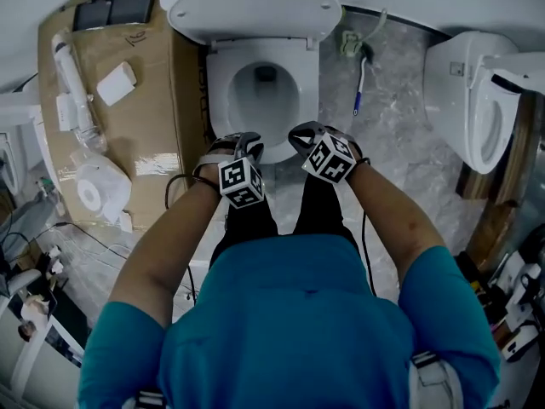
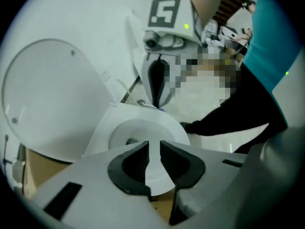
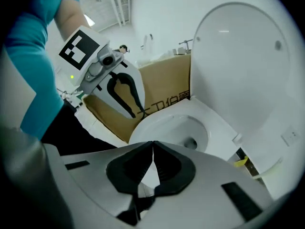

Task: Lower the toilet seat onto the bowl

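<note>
The seat (image 1: 220, 88) is lying flat on the bowl (image 1: 255, 102) in the upper middle of the head view, and the lid (image 1: 255, 7) is standing up behind it. The left gripper (image 1: 249, 143) is hovering just below the bowl's front edge, jaws slightly apart and empty. The right gripper (image 1: 302, 135) is hovering beside it, jaws together on nothing.

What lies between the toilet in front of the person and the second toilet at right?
Head view: grey marbled floor with a thin white-and-blue tool on it.
</note>
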`<action>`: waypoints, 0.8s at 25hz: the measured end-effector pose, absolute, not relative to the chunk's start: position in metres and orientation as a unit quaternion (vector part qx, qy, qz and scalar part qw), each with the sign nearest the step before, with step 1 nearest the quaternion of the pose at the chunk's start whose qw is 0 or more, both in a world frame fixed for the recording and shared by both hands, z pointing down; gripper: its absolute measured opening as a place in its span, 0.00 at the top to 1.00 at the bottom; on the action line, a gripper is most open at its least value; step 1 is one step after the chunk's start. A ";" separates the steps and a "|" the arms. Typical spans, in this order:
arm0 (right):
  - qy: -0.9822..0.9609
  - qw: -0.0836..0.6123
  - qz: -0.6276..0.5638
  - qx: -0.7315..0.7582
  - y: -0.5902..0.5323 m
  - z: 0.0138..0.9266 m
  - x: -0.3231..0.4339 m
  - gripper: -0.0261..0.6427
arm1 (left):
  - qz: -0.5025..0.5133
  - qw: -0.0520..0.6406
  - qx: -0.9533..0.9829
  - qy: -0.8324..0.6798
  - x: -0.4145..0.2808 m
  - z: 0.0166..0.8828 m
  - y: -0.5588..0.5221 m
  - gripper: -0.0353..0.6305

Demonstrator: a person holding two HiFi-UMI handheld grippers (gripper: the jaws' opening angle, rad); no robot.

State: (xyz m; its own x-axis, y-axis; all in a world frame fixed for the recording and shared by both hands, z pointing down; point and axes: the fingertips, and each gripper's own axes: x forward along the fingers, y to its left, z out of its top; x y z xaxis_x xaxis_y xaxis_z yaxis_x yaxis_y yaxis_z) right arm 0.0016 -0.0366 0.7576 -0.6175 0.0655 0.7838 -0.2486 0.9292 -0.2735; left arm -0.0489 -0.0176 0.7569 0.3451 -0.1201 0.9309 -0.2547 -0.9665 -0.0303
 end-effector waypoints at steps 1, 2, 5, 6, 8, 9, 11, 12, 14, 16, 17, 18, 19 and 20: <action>-0.883 0.424 0.193 0.064 -0.044 0.744 0.004 0.95 | 0.544 0.072 0.824 -0.140 -0.047 0.740 -0.026 0.85; -0.884 0.413 0.204 0.076 -0.051 0.730 0.007 0.95 | 0.528 0.081 0.829 -0.163 -0.046 0.723 -0.035 0.88; -0.889 0.382 0.227 0.110 -0.069 0.687 0.016 0.96 | 0.481 0.103 0.842 -0.224 -0.043 0.671 -0.057 0.93; -0.891 0.371 0.231 0.120 -0.075 0.672 0.019 0.96 | 0.462 0.112 0.846 -0.243 -0.042 0.654 -0.064 0.94; -0.897 0.349 0.234 0.135 -0.089 0.642 0.022 0.96 | 0.413 0.141 0.853 -0.285 -0.042 0.620 -0.080 0.94; -0.900 0.339 0.234 0.141 -0.095 0.627 0.024 0.96 | 0.384 0.162 0.856 -0.306 -0.043 0.601 -0.088 0.94; -0.905 0.320 0.237 0.147 -0.104 0.599 0.027 0.96 | 0.323 0.205 0.859 -0.341 -0.044 0.562 -0.101 0.94; -0.907 0.311 0.240 0.150 -0.107 0.587 0.029 0.96 | 0.295 0.223 0.859 -0.354 -0.045 0.542 -0.106 0.94; -0.911 0.294 0.244 0.153 -0.112 0.561 0.031 0.96 | 0.242 0.246 0.861 -0.373 -0.046 0.509 -0.112 0.94; -0.915 0.279 0.245 0.156 -0.116 0.536 0.031 0.96 | 0.196 0.260 0.861 -0.391 -0.050 0.480 -0.115 0.94; -0.918 0.272 0.244 0.157 -0.117 0.523 0.031 0.96 | 0.176 0.266 0.860 -0.399 -0.053 0.466 -0.116 0.94; -0.920 0.265 0.242 0.158 -0.119 0.510 0.031 0.96 | 0.159 0.269 0.858 -0.408 -0.056 0.453 -0.117 0.94; -0.922 0.258 0.240 0.160 -0.121 0.498 0.031 0.96 | 0.146 0.270 0.857 -0.415 -0.060 0.440 -0.118 0.94; -0.924 0.251 0.238 0.162 -0.124 0.484 0.031 0.96 | 0.135 0.268 0.856 -0.422 -0.063 0.428 -0.119 0.94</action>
State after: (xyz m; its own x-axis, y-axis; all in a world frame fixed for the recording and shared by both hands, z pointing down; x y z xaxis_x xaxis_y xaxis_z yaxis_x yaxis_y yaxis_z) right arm 0.0310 -0.1240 0.4844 -0.8215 -0.1806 0.5409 -0.4195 0.8339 -0.3587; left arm -0.0632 -0.1190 0.4277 0.6076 -0.6493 0.4574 -0.7942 -0.5007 0.3443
